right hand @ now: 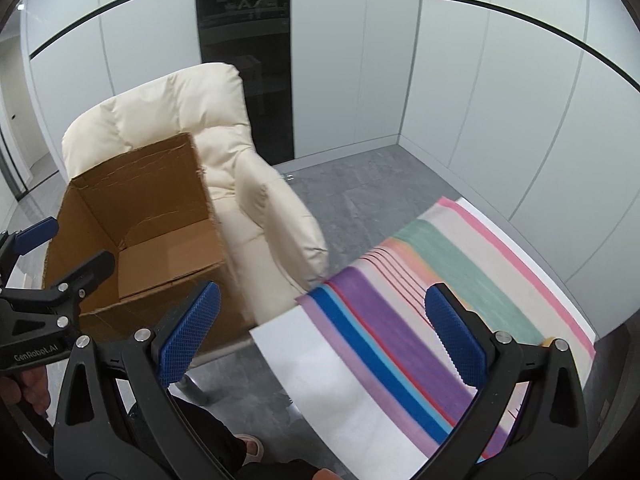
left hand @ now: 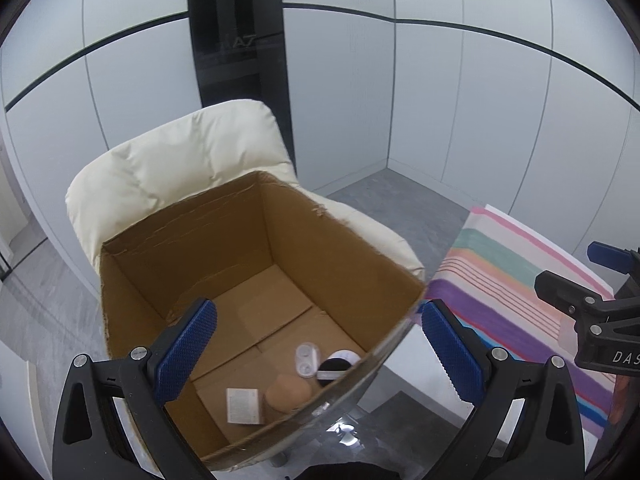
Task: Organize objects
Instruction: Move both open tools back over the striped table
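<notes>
Black grippers, blue textured fingers (left hand: 186,348), apparently silver screws.

Cream armchair (left hand: 168,168) on grey floor (right hand: 360,200), open cardboard box (left hand: 224,256) on its seat, striped cloth (right hand: 420,320) covering white table (right hand: 332,368)

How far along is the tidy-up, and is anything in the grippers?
Done: four small items lie in the cardboard box on the cream chair: a white case, a round compact, a tan puff, a white packet. In hand: nothing; left gripper and right gripper are open. Left: the striped cloth shows nothing more.
</notes>
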Demonstrator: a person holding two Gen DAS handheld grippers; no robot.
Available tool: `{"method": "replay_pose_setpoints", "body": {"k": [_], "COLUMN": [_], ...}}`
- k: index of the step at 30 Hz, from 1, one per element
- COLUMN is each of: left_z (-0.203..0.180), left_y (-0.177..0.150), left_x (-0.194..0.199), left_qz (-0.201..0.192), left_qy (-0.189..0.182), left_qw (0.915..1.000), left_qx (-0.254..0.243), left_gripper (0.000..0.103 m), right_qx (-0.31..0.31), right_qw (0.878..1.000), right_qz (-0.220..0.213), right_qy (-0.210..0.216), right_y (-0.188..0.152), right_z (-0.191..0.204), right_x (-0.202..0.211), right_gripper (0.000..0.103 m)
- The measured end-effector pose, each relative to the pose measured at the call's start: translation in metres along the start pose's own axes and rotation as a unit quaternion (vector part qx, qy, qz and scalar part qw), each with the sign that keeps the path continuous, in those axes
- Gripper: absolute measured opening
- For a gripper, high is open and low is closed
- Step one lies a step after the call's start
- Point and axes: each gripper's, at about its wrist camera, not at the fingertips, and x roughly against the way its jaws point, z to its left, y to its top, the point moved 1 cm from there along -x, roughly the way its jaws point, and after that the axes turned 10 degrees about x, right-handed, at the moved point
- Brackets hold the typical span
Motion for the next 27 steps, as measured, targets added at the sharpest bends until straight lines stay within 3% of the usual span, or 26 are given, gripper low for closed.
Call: {"method": "replay_pose_setpoints", "body": {"k": [27], "left_z": [-0.11], "left_y": [-0.02], "left_x": [0.009], "left_qz": [0.015], "left_qy": [-0.076], "left_qw": [0.995], "left_qx": [-0.064], "left_gripper": [0.103], "right_qx": [-0.089], "right_qw": [0.994], "right_qz": [0.011], "right_qy": [-0.06], "right_y": [-0.063], "right_z": [-0.095], "right_x": [0.047], "right_gripper": [0.103]}}
